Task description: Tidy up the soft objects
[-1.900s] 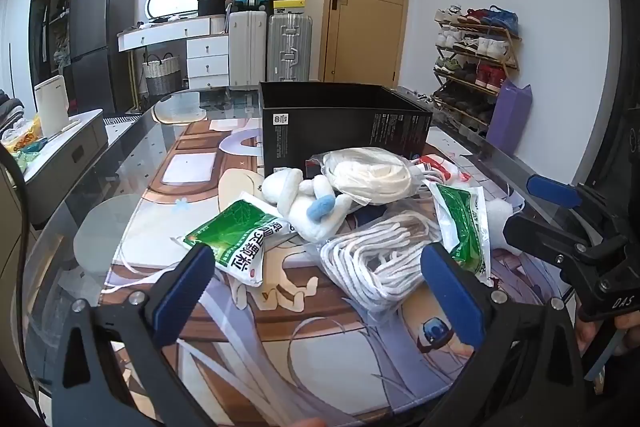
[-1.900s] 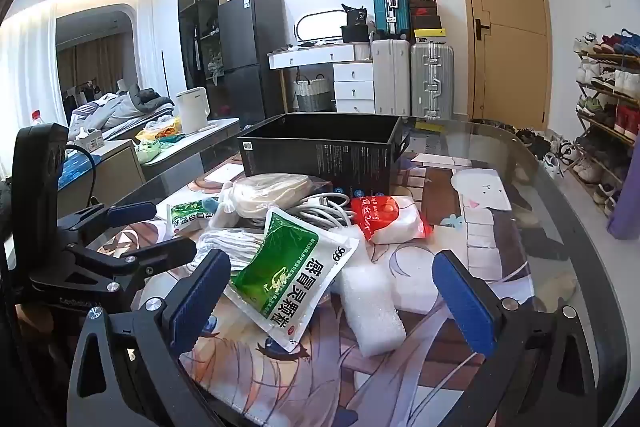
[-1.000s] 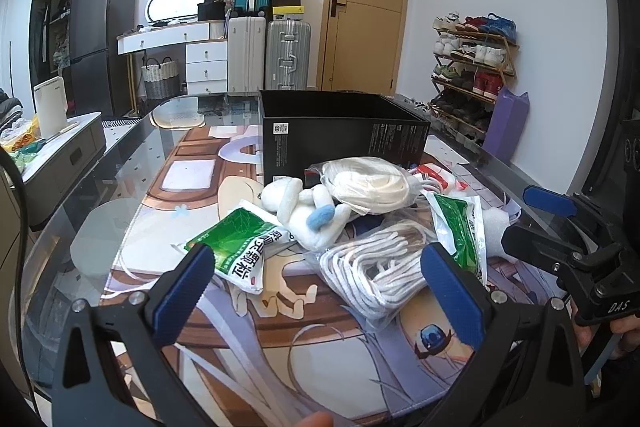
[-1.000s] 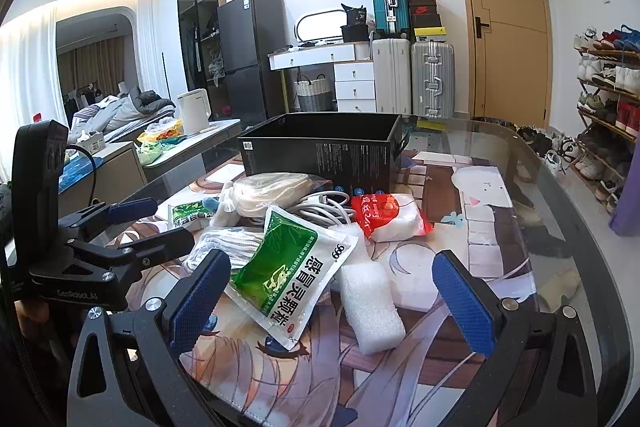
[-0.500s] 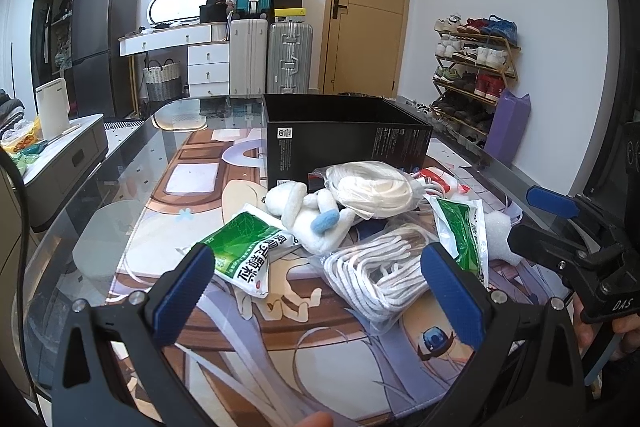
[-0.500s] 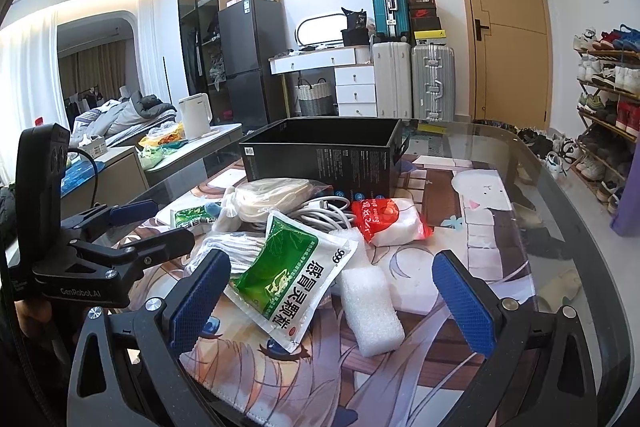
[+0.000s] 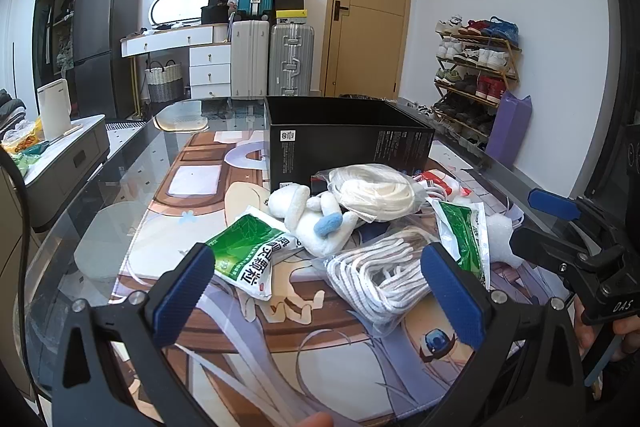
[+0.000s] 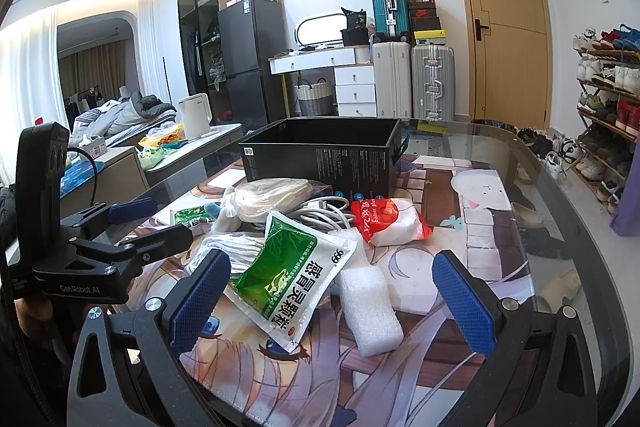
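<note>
Two grippers hover over the near edge of the glass table point(image 7: 120, 163), both with fingers spread wide, gripping nothing. Left gripper point(image 7: 320, 291) faces a green sachet point(image 7: 248, 251), a white plush toy point(image 7: 308, 215) and a bagged white rope bundle point(image 7: 380, 275). Right gripper point(image 8: 332, 299) faces a second green sachet point(image 8: 288, 279), touching a white foam block point(image 8: 368, 307); a red-and-white packet point(image 8: 388, 223) lies just beyond. Pile sits on a printed mat point(image 8: 472, 227) before an open black box point(image 7: 344, 143).

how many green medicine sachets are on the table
2. One green sachet lies at the left of the pile, beside the plush toy; the other leans against the foam block. More may be hidden underneath.
</note>
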`<state>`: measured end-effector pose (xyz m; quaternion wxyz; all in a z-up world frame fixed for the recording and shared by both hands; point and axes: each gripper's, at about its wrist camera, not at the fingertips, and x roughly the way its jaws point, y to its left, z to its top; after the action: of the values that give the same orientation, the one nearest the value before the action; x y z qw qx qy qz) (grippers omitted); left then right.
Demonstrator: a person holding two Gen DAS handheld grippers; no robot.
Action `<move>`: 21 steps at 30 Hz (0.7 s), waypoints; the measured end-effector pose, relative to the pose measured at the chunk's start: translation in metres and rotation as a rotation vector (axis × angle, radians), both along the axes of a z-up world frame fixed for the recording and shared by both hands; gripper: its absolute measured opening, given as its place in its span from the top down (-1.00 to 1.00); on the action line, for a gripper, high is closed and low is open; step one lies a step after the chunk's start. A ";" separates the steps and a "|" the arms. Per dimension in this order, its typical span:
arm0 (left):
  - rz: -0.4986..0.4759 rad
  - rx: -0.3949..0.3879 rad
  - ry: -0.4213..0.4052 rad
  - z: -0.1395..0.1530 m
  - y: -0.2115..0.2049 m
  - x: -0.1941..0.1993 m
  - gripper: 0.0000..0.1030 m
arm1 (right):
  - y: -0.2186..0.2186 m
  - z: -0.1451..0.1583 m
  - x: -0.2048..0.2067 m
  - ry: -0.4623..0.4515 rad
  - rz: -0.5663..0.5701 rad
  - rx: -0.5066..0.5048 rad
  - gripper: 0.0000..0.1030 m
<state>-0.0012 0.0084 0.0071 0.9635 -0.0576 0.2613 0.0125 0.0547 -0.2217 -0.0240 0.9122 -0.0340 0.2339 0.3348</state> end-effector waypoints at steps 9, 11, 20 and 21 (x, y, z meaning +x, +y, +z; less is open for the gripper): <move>0.000 0.000 0.000 0.000 0.000 0.000 -1.00 | 0.000 0.000 0.000 -0.001 -0.002 0.000 -0.99; 0.000 0.001 0.000 0.000 0.001 0.000 -1.00 | -0.001 0.001 0.000 -0.004 -0.002 0.003 -0.99; 0.000 0.003 -0.005 0.001 0.002 0.000 -1.00 | -0.004 0.003 0.000 -0.004 -0.006 0.004 -0.99; 0.000 0.003 -0.005 0.001 0.002 0.000 -1.00 | -0.003 0.003 0.000 -0.003 -0.006 0.003 -0.99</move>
<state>-0.0017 0.0102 0.0085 0.9642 -0.0561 0.2590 0.0129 0.0548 -0.2252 -0.0213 0.9135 -0.0326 0.2320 0.3326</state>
